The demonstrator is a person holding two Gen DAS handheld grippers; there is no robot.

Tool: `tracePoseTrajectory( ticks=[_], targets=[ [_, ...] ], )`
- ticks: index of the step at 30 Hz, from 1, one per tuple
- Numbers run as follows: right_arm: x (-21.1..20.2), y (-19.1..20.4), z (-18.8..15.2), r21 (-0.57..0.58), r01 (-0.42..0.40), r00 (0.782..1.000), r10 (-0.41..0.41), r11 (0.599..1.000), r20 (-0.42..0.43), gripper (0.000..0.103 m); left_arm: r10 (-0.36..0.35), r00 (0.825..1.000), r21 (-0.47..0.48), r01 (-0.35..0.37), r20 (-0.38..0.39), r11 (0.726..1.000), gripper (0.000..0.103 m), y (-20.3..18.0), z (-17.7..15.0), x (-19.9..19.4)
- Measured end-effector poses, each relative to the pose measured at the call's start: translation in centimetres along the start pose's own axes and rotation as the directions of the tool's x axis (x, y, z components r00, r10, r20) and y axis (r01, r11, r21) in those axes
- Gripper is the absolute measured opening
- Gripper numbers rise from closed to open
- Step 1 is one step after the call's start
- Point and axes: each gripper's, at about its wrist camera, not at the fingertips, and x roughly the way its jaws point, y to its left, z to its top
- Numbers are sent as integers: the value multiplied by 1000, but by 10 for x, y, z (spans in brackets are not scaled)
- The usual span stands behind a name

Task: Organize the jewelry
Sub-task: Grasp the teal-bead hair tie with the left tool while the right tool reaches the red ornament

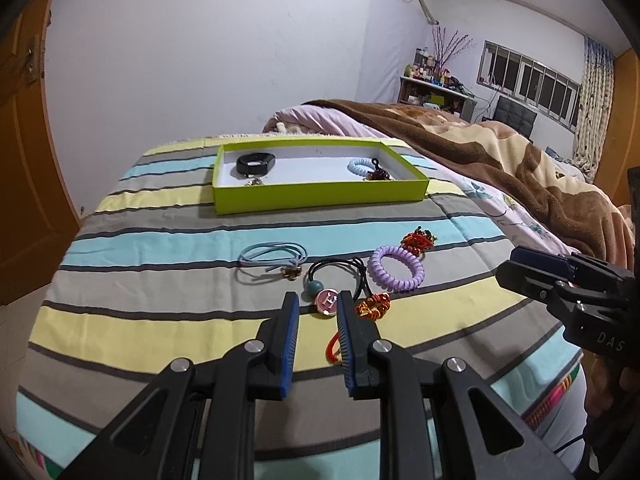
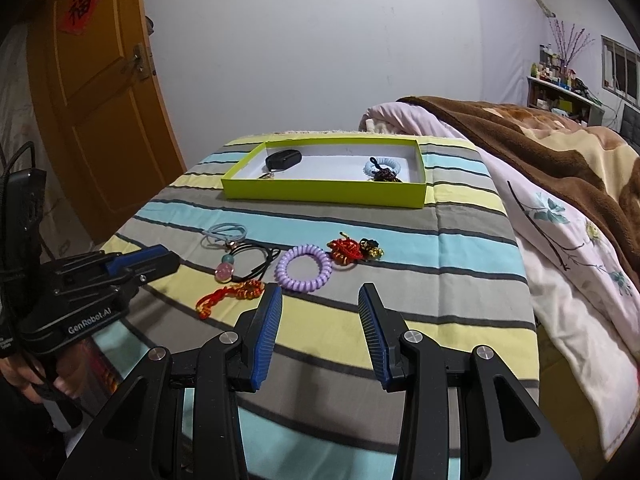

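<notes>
A green box (image 1: 320, 194) (image 2: 320, 194) stands on the striped bedspread and holds a black bracelet (image 1: 255, 163), a light blue coil tie (image 1: 360, 167) and a dark knotted charm (image 2: 385, 175). In front lie a blue cord tie (image 1: 272, 258), a black cord tie with a pink disc (image 1: 330, 302), a purple coil tie (image 1: 396, 269) (image 2: 305, 267), a red knot charm (image 1: 418, 242) (image 2: 347, 251) and a red-orange knotted cord (image 1: 372, 307) (image 2: 232, 295). My left gripper (image 1: 318, 304) is open just before the pink disc. My right gripper (image 2: 320, 300) is open, empty, near the purple coil.
A brown blanket and floral quilt (image 2: 560, 184) are heaped on the right of the bed. An orange door (image 2: 92, 112) is at the left. A cluttered shelf (image 1: 436, 88) stands far back by the window.
</notes>
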Motion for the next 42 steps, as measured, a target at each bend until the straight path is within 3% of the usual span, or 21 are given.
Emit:
tracePoseTrajectory(
  ticks=[20,32,36,42],
  targets=[
    [85,-31,35,8,17,993,-16,1000,-121,41,-11,989,-30,6,-150,1000,20,-2,12,65],
    [87,-54,41,64,7,994,0,998,-108,41,-20,987,-46,13,-159,999,20,0,13,66],
    [95,-49,39,35,-6,990,11,999,-141,38,-16,987,-42,9,-163,999,20,0,14,67],
    [93,-27,42,-96,19,993,-30,995,-116,36,-12,986,-39,6,-164,999,20,-1,14,67]
  ],
)
